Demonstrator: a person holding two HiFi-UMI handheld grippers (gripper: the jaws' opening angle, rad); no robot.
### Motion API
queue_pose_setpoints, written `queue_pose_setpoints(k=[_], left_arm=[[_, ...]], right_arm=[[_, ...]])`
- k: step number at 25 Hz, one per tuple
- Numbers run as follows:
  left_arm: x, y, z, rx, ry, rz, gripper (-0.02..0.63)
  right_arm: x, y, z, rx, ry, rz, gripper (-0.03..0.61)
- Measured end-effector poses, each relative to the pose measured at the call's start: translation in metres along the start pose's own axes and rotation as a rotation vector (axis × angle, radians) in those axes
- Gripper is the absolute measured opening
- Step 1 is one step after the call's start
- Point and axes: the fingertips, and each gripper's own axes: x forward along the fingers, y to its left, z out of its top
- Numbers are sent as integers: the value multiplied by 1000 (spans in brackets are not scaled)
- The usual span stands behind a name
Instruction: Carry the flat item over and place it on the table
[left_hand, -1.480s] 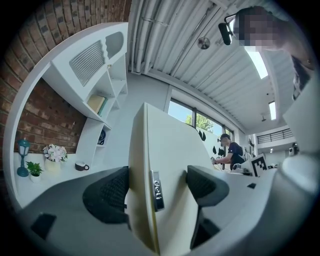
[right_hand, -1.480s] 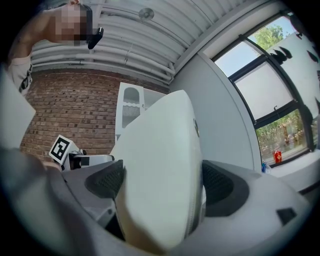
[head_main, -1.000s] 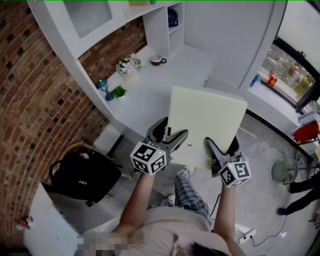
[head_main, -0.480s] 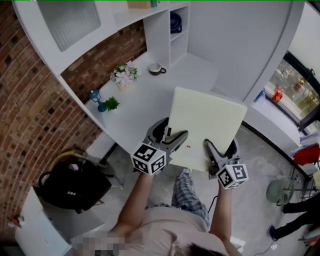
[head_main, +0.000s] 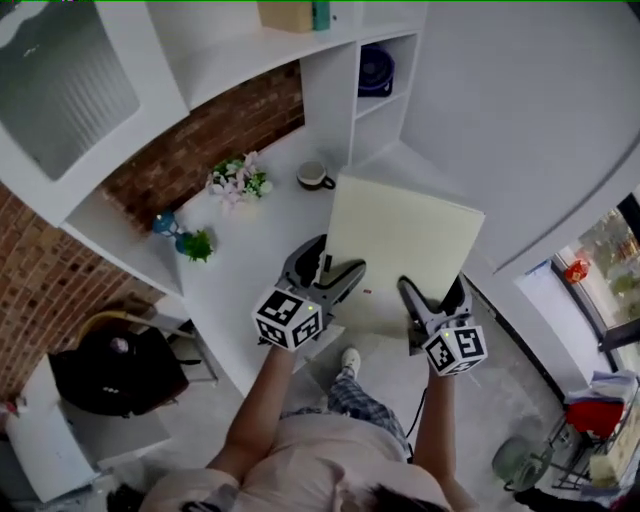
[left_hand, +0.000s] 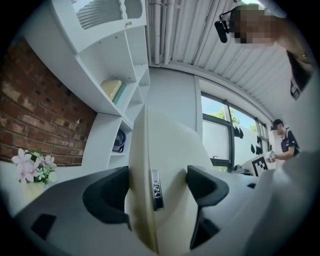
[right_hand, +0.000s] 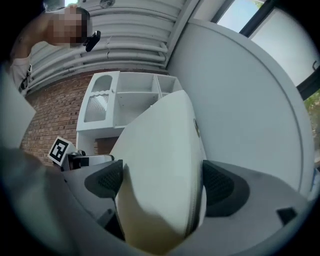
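Observation:
A flat cream-white square item (head_main: 400, 250) is held level in the air over the near end of the white table (head_main: 265, 235). My left gripper (head_main: 337, 278) is shut on its near left edge, and my right gripper (head_main: 418, 300) is shut on its near right edge. In the left gripper view the cream item (left_hand: 160, 170) stands edge-on between both black pads, with a small metal tab on its rim. In the right gripper view the cream item (right_hand: 160, 185) fills the gap between the pads (right_hand: 220, 187).
On the table stand a bunch of flowers (head_main: 238, 180), a cup (head_main: 314, 177), a small green plant (head_main: 198, 244) and a blue figure (head_main: 165, 224). White shelves (head_main: 360, 90) rise behind it. A black bag (head_main: 115, 370) on a chair lies at lower left.
The person has stepped forward; the table and shelves have come closer and lower in the head view. Both grippers still hold the cream item the same way.

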Motion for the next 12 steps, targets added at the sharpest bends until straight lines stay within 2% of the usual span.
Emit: queue_pose_setpoints(k=[7,12], left_arm=[[50,47,-1,-19,5,136,351],[70,69,0,-19,21,159,351]], right_arm=[[77,-46,-2,19,60,129,497],[107,-59,-6,41,71,149,497]])
